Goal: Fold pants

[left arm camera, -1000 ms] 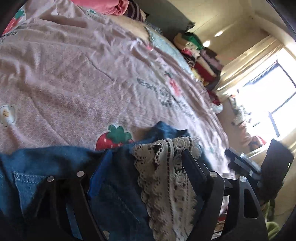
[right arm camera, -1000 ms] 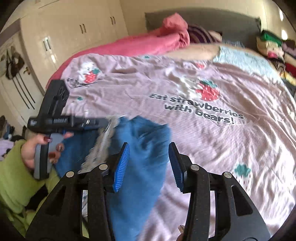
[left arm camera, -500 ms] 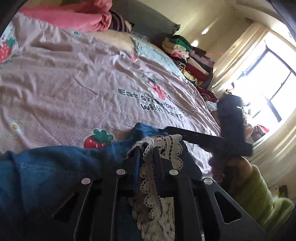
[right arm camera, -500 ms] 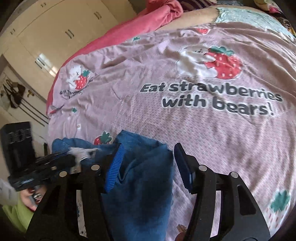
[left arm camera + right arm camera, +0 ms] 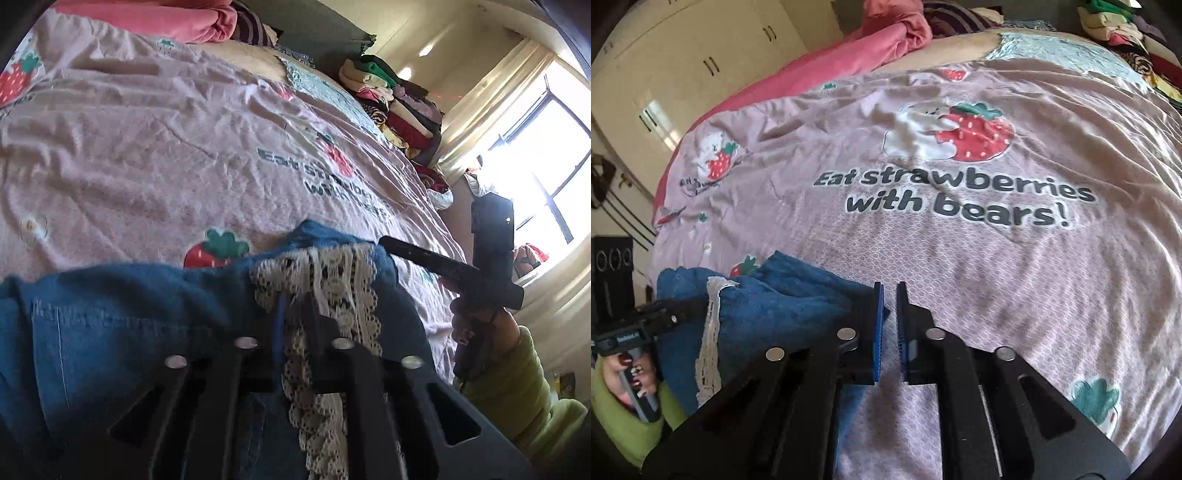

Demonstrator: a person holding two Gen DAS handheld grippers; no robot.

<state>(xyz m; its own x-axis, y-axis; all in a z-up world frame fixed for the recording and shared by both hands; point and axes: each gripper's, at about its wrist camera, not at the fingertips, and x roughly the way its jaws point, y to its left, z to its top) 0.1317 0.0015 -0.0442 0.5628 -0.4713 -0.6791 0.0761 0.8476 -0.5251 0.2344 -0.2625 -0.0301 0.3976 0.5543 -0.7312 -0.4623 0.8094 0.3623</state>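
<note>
A: The left gripper (image 5: 295, 306), what is it holding?
B: It pinches the white lace trim (image 5: 325, 280) of the blue pants (image 5: 122, 314), jaws just loosened slightly.
A: And the right gripper (image 5: 889, 295)?
B: Its jaws have just narrowed; the pants lie at its left finger (a grip I cannot tell) on the pink bedcover (image 5: 997, 277).

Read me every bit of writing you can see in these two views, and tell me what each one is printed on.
"Eat strawberries with bears!" on the pink bedspread, big dark letters below the bear and strawberry print.
Same slogan on the bedspread in the left wrist view, partly smeared: only "Eat" reads cleanly.
Small dark script under the little bear at the bedspread's left edge: too small to read.
White label on the left gripper body: too blurred to read.
</note>
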